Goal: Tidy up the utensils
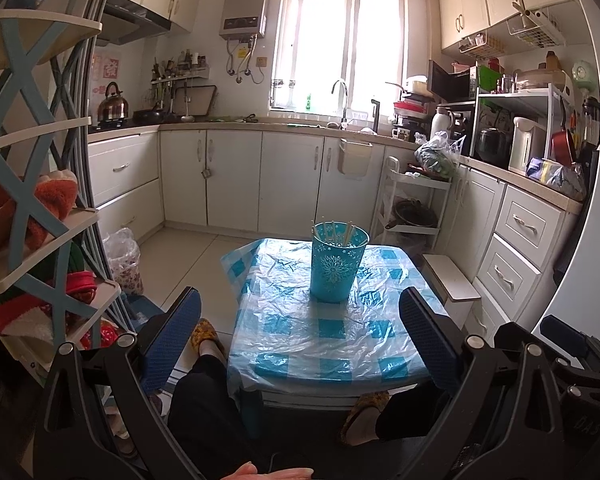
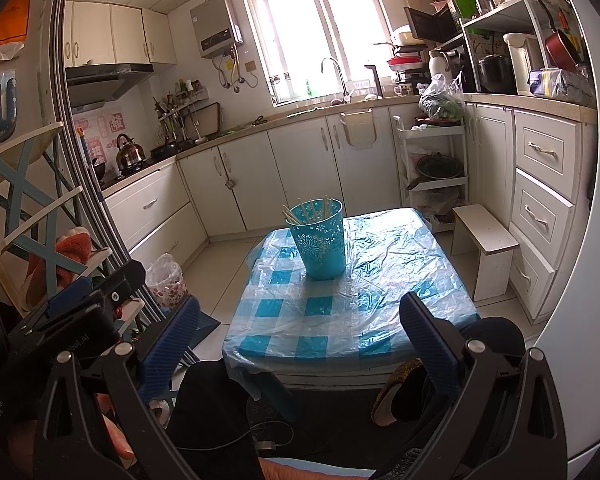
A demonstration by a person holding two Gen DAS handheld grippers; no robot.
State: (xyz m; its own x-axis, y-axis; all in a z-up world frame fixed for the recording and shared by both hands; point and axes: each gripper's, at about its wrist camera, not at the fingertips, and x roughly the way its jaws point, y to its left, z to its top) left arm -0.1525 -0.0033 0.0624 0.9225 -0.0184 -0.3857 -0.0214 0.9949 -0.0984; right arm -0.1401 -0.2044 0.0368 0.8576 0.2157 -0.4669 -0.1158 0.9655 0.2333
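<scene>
A turquoise perforated holder (image 1: 339, 266) (image 2: 319, 240) stands upright on the far half of a small table (image 1: 300, 344) (image 2: 400, 272) covered in blue-and-white checked plastic. Several pale chopsticks (image 1: 350, 232) (image 2: 312, 209) stick up out of it. My left gripper (image 1: 300, 344) is open, held back from the table's near edge, nothing between its blue pads. My right gripper (image 2: 300, 344) is likewise open and empty, near the front edge. The left gripper's body (image 2: 68, 320) shows at the left of the right wrist view.
A person's dark-trousered legs (image 1: 208, 392) and yellow slippers (image 1: 208, 334) sit under the table's near side. A white stool (image 2: 484, 240) stands right of the table, a bagged bin (image 1: 122, 256) left. A shelf rack (image 1: 40, 200) crowds the left. White kitchen cabinets (image 1: 236, 176) run behind.
</scene>
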